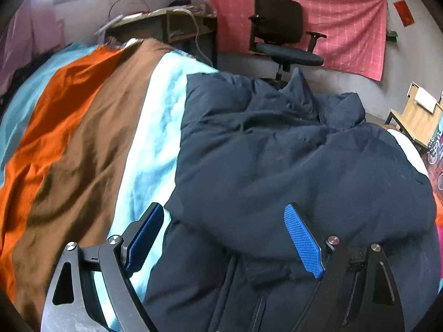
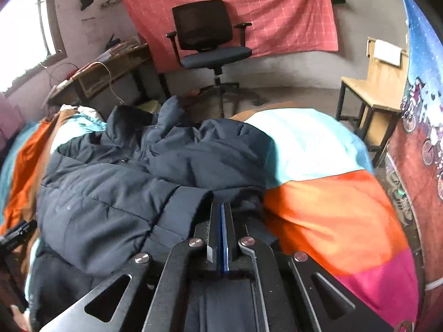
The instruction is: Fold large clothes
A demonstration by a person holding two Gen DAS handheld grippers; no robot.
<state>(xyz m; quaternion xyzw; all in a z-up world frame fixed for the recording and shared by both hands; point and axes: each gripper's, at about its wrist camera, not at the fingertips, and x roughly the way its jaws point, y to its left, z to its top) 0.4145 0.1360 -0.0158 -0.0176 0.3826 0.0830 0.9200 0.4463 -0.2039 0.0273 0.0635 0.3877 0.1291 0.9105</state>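
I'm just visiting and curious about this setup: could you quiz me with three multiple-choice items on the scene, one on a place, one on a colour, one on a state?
1. Where does the jacket lie?
A. on the striped blanket
B. on the chair
C. on the floor

2. What colour is the cloth hung on the wall?
A. green
B. pink-red
C. white

3. How do the left gripper's jaws stand?
A. shut tight
B. hidden
C. wide apart

Answers: 1 A, blanket stripes show around the jacket; 2 B, pink-red checks behind the chair; 3 C, the blue pads stand far apart over the jacket.
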